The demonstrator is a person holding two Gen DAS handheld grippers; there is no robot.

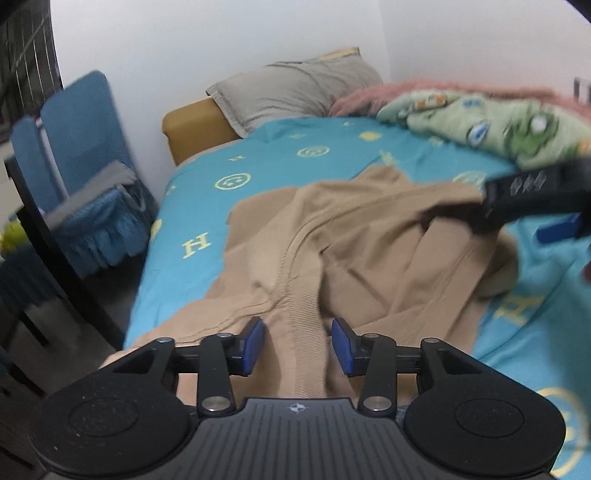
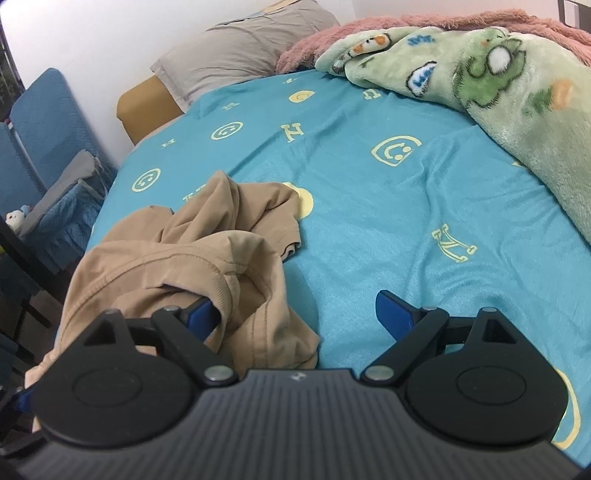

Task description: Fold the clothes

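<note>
A tan garment (image 1: 332, 251) lies crumpled on the blue bed sheet (image 1: 229, 162). My left gripper (image 1: 297, 343) is open, its blue pads (image 1: 255, 341) on either side of a ribbed band of the garment near the bed's front edge. My right gripper (image 2: 295, 314) is open over the garment's right edge (image 2: 207, 258); cloth drapes over its left pad (image 2: 201, 317), and the right pad (image 2: 391, 314) is above bare sheet (image 2: 369, 177). The right gripper also shows blurred at the right of the left wrist view (image 1: 535, 199).
A grey pillow (image 1: 295, 88) lies at the head of the bed by the white wall. A green cartoon blanket (image 2: 480, 74) over a pink one (image 2: 424, 26) is bunched at the far right. Blue covered chairs (image 1: 81, 147) stand left of the bed.
</note>
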